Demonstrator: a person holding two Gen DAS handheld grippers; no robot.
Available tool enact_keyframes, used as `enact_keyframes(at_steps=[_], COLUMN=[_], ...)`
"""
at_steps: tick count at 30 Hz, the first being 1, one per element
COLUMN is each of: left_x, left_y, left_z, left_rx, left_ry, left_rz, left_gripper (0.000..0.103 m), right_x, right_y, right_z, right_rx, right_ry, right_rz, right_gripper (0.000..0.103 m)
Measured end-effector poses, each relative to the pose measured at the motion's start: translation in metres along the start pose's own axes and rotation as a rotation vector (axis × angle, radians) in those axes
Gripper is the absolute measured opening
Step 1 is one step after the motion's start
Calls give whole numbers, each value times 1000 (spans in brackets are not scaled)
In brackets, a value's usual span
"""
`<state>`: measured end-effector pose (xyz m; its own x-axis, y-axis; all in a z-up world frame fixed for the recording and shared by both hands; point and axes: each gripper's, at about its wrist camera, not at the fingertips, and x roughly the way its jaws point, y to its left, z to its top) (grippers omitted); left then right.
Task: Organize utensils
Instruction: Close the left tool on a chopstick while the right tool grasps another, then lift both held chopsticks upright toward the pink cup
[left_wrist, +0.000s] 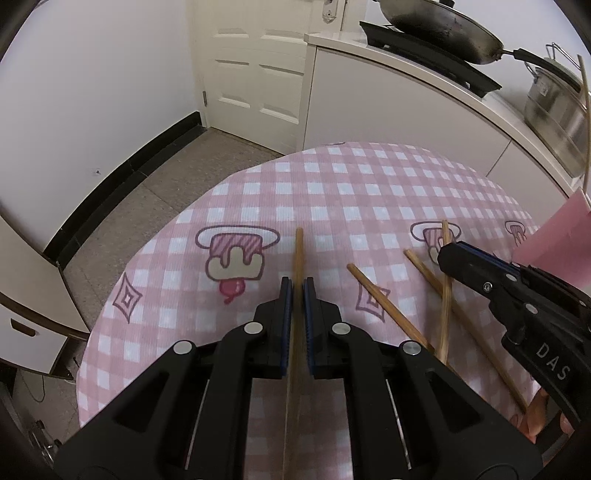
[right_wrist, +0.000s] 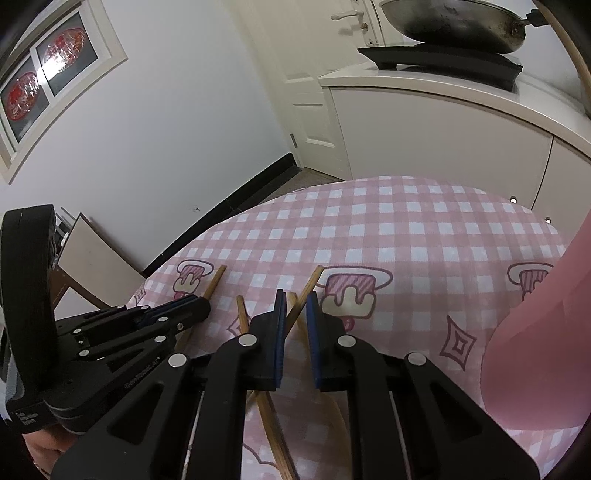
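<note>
Several wooden chopsticks lie on a pink checked tablecloth (left_wrist: 351, 177). My left gripper (left_wrist: 297, 286) is closed around one chopstick (left_wrist: 298, 251), which runs straight out between its blue pads. Three more chopsticks (left_wrist: 384, 302) lie crossed to its right, under my right gripper (left_wrist: 448, 251). In the right wrist view my right gripper (right_wrist: 295, 301) has its jaws slightly apart over the crossed chopsticks (right_wrist: 308, 286), with one stick passing between them. The left gripper (right_wrist: 195, 304) shows at the left, with its chopstick (right_wrist: 216, 280).
A pink container (right_wrist: 546, 332) stands at the table's right edge; it also shows in the left wrist view (left_wrist: 554, 243). Behind the table is a white counter (left_wrist: 406, 92) with a wok (left_wrist: 443, 26) and a steel pot (left_wrist: 554, 107). Floor lies left.
</note>
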<state>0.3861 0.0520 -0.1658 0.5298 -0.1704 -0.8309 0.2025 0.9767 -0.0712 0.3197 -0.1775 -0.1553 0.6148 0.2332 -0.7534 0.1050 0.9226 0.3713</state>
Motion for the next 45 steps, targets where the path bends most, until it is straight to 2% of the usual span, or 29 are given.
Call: enact_keyframes(at_steps=[5,11,20,27,37,45], left_x=[-20,-70,-157,-213,-264,-287], left_y=[6,10,-1,-26,-70,-95], left_z=[-5,-14,-30,-39,-44,-31], left_rx=[-33,-59,-59,-25,39,66], left_ry=[-46,-150,-303,-404,-492,-550], left_rz=[-10,-40,-87,-113,-139,-166], left_gripper=[6,6,6,6,6,6], right_x=[-11,-37,-105,-168,-236,-279], right_y=[7,29,63,68,57,45], right_z=[1,1,-5,-6,-13,-3], right_rx=[-15,-61,-132,-161,-198,-258], right_ry=[-20,-58,-150,-237,-337,-409], right_rz=[30,75,175,235,254,193], right_gripper=[7,6,4,4,3,3])
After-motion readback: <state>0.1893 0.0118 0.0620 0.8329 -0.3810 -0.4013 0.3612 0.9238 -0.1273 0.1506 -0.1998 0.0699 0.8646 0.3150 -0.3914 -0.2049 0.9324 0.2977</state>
